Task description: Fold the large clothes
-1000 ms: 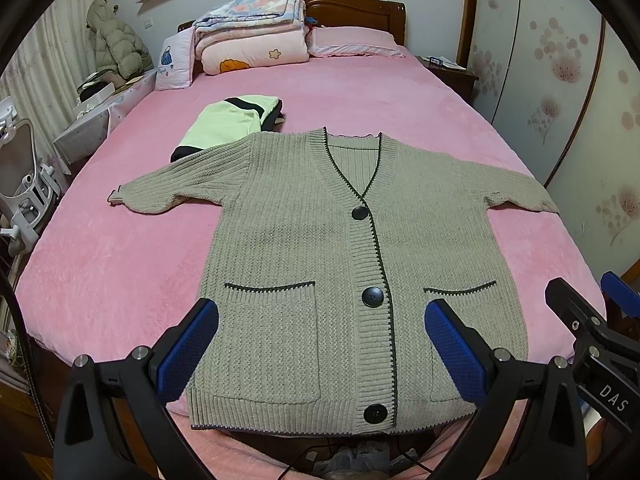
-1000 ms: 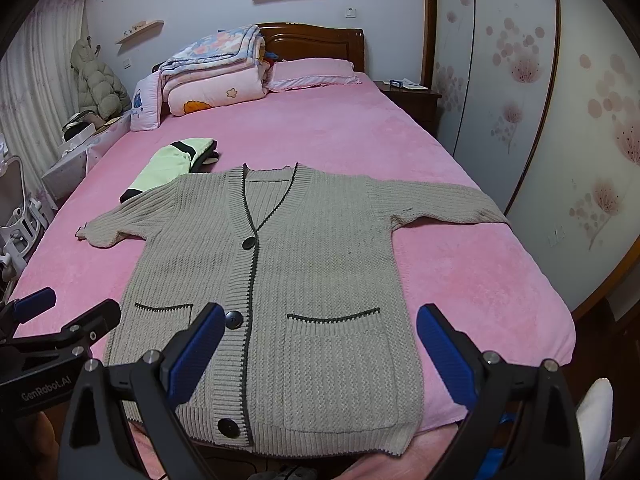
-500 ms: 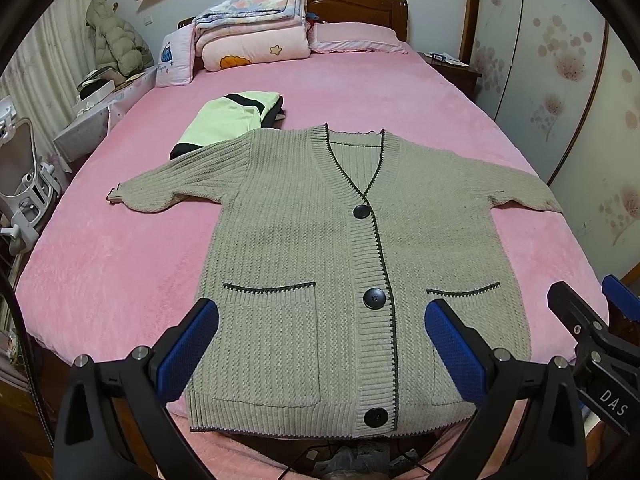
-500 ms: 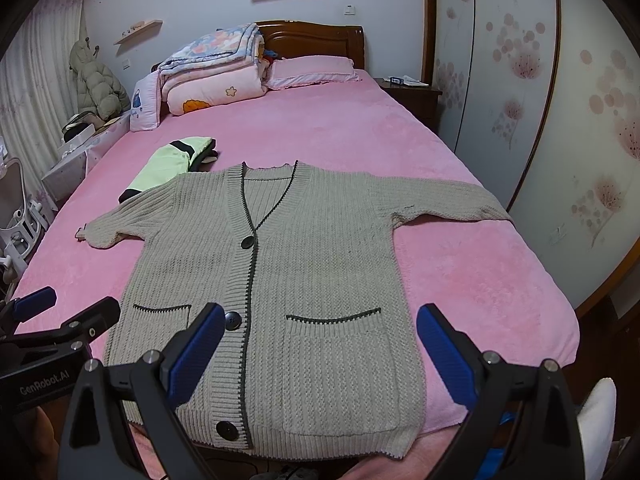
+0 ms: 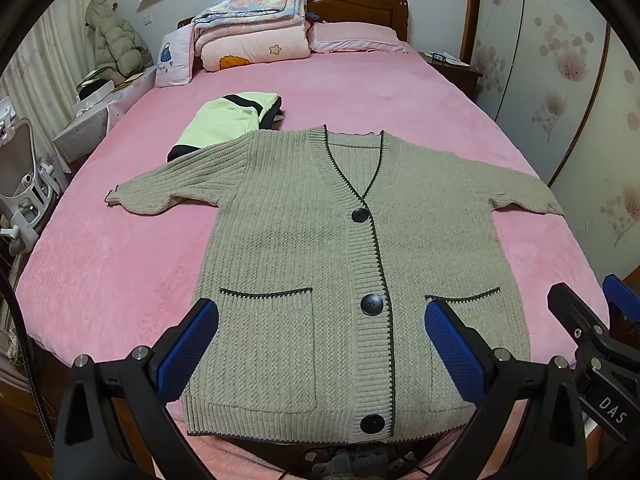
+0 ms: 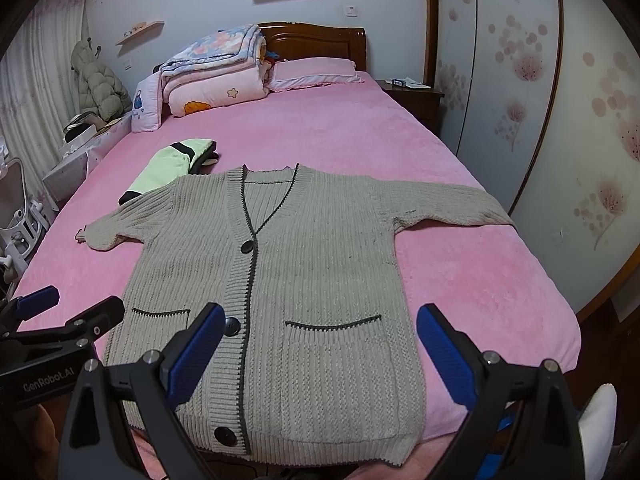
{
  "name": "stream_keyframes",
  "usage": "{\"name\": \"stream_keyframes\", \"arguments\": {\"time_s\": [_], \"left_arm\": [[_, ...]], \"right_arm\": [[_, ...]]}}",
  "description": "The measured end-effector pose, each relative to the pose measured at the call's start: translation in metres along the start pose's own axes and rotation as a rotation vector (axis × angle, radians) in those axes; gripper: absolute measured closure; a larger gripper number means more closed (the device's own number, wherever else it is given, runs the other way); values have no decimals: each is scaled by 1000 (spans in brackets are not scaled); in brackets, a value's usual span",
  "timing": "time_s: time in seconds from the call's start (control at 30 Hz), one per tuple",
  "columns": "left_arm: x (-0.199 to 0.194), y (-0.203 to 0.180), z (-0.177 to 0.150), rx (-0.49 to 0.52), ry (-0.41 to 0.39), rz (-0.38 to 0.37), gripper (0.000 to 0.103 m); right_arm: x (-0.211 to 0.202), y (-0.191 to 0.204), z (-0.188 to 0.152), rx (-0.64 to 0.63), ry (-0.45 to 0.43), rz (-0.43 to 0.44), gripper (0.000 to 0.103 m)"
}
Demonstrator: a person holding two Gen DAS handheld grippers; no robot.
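A grey-beige knit cardigan [image 5: 328, 264] lies flat and face-up on the pink bed [image 5: 104, 264], buttoned, both sleeves stretched out sideways, its ribbed hem hanging just over the near edge of the mattress. Both pairs of tongs hover above that hem end, touching nothing.

The left tongs [image 5: 320, 348] are spread wide — the blue pads [image 5: 188, 348] frame the left pocket and the middle button [image 5: 371, 305], with the cardigan's body straight ahead of them. To their right, close by, sits the other tool.

The right tongs [image 6: 316, 354] are likewise spread wide and empty; between their pads lies the right pocket [image 6: 336, 364], and the button band runs just inside the left pad. The cardigan's right sleeve [image 6: 448, 206] reaches ahead and to the right of these tongs.

Farther ahead and left of both tongs, a folded pale-green garment [image 5: 224, 122] with black bands rests just beyond the cardigan's left shoulder. Well beyond it, at the headboard end, are stacked quilts [image 5: 252, 28] and a pink pillow [image 5: 352, 38].
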State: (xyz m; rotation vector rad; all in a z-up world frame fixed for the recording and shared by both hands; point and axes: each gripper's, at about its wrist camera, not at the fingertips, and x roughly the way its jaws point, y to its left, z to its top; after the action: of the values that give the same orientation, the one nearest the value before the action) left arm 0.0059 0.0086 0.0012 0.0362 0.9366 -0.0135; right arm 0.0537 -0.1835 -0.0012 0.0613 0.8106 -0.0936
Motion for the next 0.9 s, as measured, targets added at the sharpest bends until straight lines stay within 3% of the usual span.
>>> {"name": "stream_keyframes", "arguments": {"time_s": [0.3,0.5,0.6,0.73,0.9], "left_arm": [[-1,-13,14,18,-14,-4,1],[-9,-24,39,18,-74,-1,1],[-12,-34,57,23,-110,-9,1],[-8,-46,85,-1,-154,-73,1],[3,-69,120,-23,-211,-129,1]], "right_arm": [[2,-4,7,-12,-7,26,6],[-1,-28,19,7,-38,40,6],[4,-50,34,25,-41,20,6],[16,-87,57,63,-55,-15,6],[46,-153,91,132,-45,-41,6]]}}
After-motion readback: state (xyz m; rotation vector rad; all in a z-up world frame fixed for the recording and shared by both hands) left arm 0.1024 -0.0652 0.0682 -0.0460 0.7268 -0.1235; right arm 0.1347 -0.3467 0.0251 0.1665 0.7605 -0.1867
